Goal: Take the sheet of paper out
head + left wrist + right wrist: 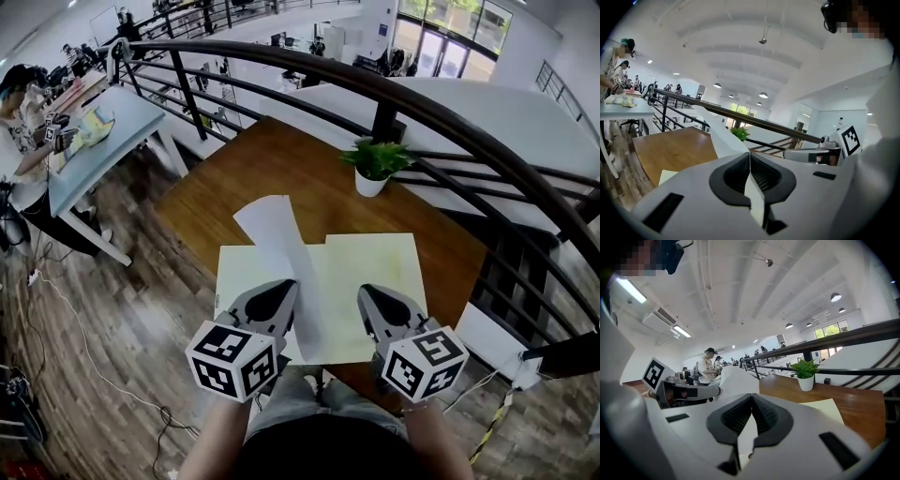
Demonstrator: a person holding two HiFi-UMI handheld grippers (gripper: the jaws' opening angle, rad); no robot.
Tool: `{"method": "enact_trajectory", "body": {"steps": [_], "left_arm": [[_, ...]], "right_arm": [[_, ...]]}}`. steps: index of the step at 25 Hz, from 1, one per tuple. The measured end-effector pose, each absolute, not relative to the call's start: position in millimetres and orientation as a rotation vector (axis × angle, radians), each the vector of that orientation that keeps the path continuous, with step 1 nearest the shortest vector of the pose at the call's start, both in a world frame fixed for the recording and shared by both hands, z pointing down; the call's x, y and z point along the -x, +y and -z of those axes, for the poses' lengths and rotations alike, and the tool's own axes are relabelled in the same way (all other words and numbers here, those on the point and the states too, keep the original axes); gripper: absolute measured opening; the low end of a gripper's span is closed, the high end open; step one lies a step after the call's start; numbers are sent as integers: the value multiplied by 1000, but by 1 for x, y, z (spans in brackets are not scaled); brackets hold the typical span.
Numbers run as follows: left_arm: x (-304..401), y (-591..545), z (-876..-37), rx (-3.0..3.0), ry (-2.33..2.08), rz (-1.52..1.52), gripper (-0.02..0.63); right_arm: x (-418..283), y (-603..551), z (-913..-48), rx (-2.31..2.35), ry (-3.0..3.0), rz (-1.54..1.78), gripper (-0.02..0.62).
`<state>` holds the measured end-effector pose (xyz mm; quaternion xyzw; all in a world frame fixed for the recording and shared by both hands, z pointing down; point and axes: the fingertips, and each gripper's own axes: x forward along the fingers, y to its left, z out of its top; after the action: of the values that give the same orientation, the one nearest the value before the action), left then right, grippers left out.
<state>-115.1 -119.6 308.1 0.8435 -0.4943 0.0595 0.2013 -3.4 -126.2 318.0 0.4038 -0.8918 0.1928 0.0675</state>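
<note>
A white sheet of paper (281, 253) curves up off an open pale yellow folder (375, 262) on the wooden table (281, 159). My left gripper (284, 287) is shut on the sheet's near left edge. In the left gripper view the paper (723, 138) rises just past the closed jaws (750, 154). My right gripper (364, 291) hovers over the folder's right half, a little right of the sheet, with its jaws closed. A pale strip shows behind its tips (752, 395); I cannot tell whether it pinches anything. The sheet (736, 380) stands to its left and the folder (829, 408) to its right.
A small potted plant (375, 167) stands at the table's far edge. A dark metal railing (422, 103) curves behind and to the right of the table. At the far left a person (23, 141) works at a light blue table (103, 141).
</note>
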Motion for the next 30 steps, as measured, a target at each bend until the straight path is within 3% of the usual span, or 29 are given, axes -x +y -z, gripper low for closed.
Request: {"method": "enact_trajectory", "body": {"steps": [30], "left_arm": [[90, -125, -289, -2465, -1305, -142, 20]], "right_arm": [[-9, -128, -301, -1289, -2662, -484, 25]]}}
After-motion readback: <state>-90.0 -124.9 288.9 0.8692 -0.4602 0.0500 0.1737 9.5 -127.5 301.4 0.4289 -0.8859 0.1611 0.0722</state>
